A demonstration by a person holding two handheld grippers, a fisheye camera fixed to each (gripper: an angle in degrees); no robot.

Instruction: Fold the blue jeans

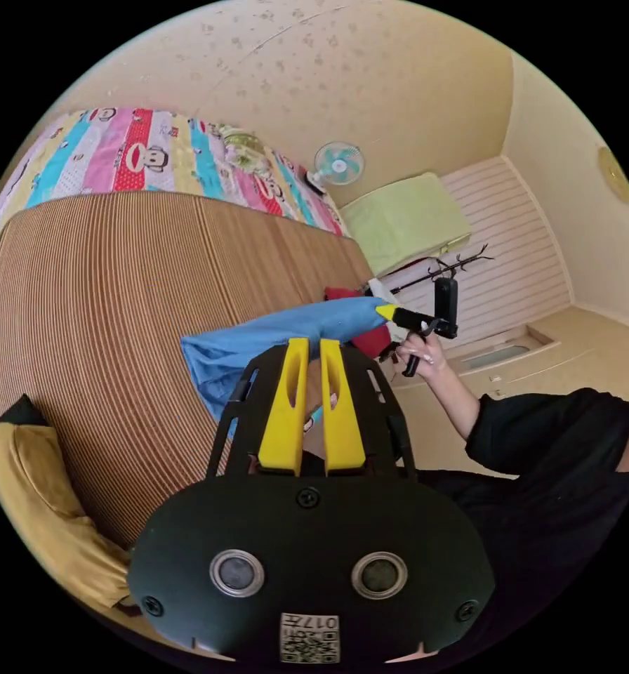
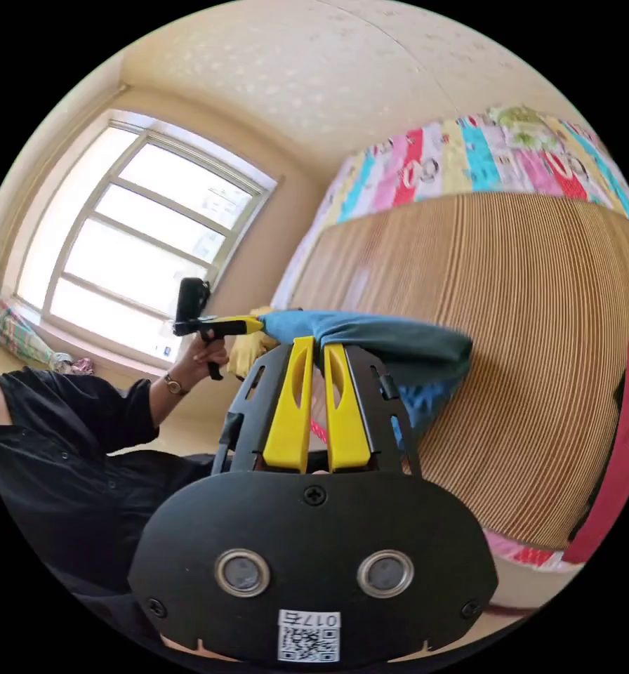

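We hold the soft blue jeans (image 1: 286, 337) stretched above the ribbed straw mat (image 1: 118, 316). Our left gripper (image 1: 314, 351) and right gripper (image 2: 313, 347) each pinch the bunched denim between narrow yellow jaws.

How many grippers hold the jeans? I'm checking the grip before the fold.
2: the left gripper and the right gripper each pinch an end of the blue jeans, lifted over the bed.

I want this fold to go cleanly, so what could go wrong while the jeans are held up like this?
Both tongs, left and right, pinch only the edge of the blue jeans, held above the ribbed mat; the cloth could slip free. The hanging part sags unevenly, so it may land creased.
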